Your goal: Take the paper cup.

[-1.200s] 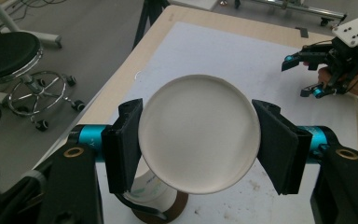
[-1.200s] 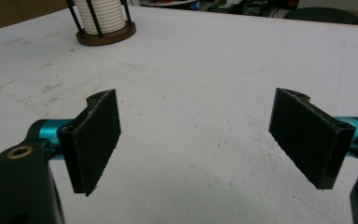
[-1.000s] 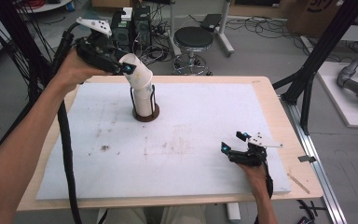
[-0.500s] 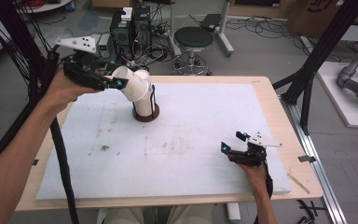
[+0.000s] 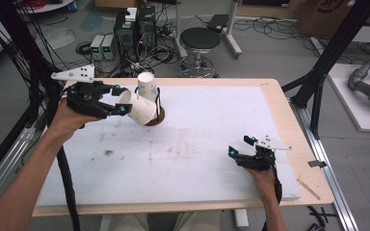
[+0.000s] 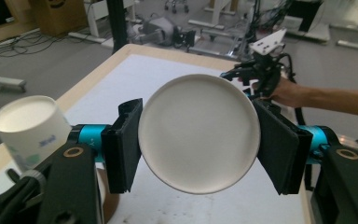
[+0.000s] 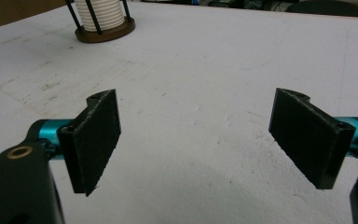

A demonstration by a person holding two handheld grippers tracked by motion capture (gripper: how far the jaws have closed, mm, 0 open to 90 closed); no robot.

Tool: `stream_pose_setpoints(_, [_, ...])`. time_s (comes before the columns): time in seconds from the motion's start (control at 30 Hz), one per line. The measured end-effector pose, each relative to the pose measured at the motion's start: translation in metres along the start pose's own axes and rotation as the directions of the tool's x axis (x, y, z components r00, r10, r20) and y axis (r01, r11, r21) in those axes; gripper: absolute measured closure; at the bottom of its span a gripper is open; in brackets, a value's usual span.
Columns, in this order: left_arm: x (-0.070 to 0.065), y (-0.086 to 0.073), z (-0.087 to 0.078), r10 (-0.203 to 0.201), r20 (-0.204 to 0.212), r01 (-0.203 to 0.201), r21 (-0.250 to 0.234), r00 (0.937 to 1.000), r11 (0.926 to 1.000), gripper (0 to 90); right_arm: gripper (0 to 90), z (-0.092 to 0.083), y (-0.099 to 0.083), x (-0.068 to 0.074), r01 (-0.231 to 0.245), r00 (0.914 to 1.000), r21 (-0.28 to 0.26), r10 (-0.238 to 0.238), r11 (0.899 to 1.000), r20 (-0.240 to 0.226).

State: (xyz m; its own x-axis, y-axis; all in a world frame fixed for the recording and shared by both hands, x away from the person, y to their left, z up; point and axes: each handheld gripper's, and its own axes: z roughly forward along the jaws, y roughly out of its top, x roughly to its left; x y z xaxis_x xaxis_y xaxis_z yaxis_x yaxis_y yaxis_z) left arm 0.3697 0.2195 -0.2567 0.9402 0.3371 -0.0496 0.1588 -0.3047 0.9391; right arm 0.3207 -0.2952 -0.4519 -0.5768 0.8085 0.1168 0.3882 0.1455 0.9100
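Left claw is clamped on a cup, tilted, just clear of the stack in its holder. Right claw rests apart on the surface. Judged step: separating one cup; next, carry and set it upright

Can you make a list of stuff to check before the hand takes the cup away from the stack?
1. Left gripper has the paper cup between both jaws: ok.
2. Cup is free of the stack of cups: cannot tell; it is tilted with its bottom end still by the holder.
3. Holder sits flat on the table: ok.
4. Right gripper is far from the cup, near the table's other side: ok.
5. Right gripper is open with nothing between its jaws: ok.
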Motion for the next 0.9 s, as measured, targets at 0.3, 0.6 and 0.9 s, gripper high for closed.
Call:
stream_pose_setpoints(0.3, [-0.011,-0.035,0.003,-0.017,0.024,0.018,-0.029,0.9996,0.9994,36.8,16.9,0.001,0.001,-0.002,-0.002,1.0000,0.011,0.002,1.000,-0.004])
stream_pose_setpoints(0.6, [-0.022,-0.062,0.003,-0.002,0.022,0.004,-0.058,0.9998,0.9983,36.7,16.9,0.001,0.000,-0.001,-0.001,1.0000,0.007,0.001,1.000,-0.001])
stream_pose_setpoints(0.9, [-0.029,-0.079,0.011,-0.005,0.032,0.008,-0.100,0.9995,0.9949,36.6,16.9,0.001,0.001,-0.001,-0.006,1.0000,0.008,0.006,1.000,-0.004])
